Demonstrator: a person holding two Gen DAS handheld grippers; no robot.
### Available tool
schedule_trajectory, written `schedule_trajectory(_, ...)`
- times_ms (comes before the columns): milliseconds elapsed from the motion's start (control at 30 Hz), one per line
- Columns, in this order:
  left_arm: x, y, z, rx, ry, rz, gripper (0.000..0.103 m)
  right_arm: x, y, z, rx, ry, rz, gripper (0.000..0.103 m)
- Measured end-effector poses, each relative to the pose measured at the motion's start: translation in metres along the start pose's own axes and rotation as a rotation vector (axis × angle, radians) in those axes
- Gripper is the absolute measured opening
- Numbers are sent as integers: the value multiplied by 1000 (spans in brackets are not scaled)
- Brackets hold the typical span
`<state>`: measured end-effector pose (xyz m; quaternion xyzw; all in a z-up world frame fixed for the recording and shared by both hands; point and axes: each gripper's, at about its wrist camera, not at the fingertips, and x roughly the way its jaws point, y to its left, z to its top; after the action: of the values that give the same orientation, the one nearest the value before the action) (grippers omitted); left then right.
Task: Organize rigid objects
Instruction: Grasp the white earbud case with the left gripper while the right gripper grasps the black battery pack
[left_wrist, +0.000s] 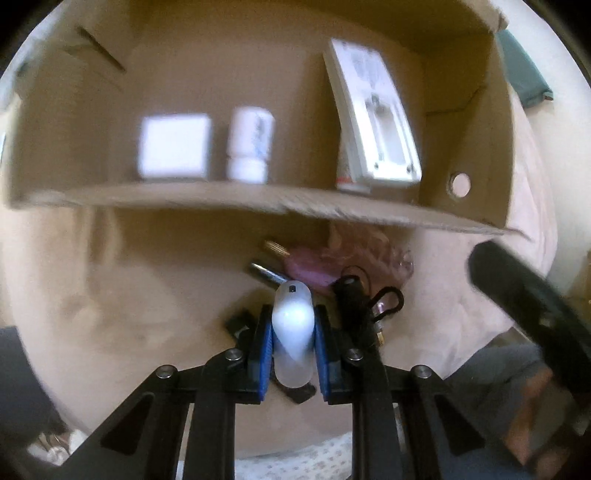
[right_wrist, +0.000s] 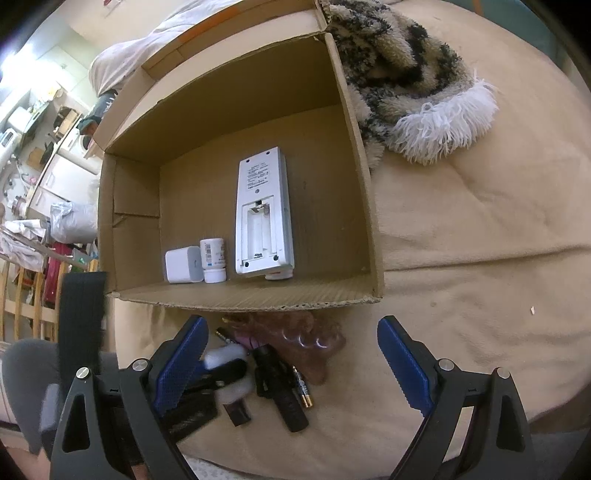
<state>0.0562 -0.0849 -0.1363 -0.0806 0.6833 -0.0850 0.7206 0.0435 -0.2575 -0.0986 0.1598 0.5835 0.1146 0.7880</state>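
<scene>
Beyond both claws sits the open cardboard box (right_wrist: 354, 155) on a soft beige bed (right_wrist: 480, 229), with a cluttered room off to the side. In the box lie a white remote (right_wrist: 264, 210), back up with its battery bay open, a small white bottle (right_wrist: 213, 258) and a white cube (right_wrist: 183, 265).

The left claw (left_wrist: 293, 332) is clenched on a smooth white oblong object (left_wrist: 293, 321), pads on its long sides, just above the pile near the box's front wall. It looks light, stiff and glossy, so probably slippery; a mid-body hold suits it.

The right claw (right_wrist: 291, 363) hangs released above the black torch-like thing (right_wrist: 280, 387) and batteries (right_wrist: 302, 389).
</scene>
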Motion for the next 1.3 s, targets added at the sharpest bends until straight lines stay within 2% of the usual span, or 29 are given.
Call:
schedule_trajectory(100,-23,16,0,20,-27,31,18,2,2,-3,-9,25,35,99)
schedule_trajectory(233,-37,49,1,14,-12,83,18,12,9,-8,-25,99,127,98)
schedule_trajectory(300,-34,60,3,11,8,107,18,22,18,-13,-51,158,183,78)
schedule_trajectory(333,-34,84,-3,6,14,118,18,28,24,-17,-74,195,201,64)
schedule_trajectory(367,-32,89,-4,-5,23,124,18,35,31,-21,-99,230,211,49)
schedule_trajectory(433,-27,96,-6,-17,42,119,18,47,43,-28,-145,287,217,37)
schedule_trajectory(700,6,77,-4,23,56,172,19,97,81,-48,-302,407,97,37)
schedule_trajectory(767,15,70,-3,32,60,185,19,108,88,-54,-338,421,67,28)
schedule_trajectory(867,28,68,-3,28,87,193,19,114,97,-59,-398,398,24,25)
schedule_trajectory(1100,39,57,0,23,66,195,19,112,104,-62,-419,354,17,21)
schedule_trajectory(1300,17,70,-11,28,42,195,19,93,93,-58,-379,310,56,21)
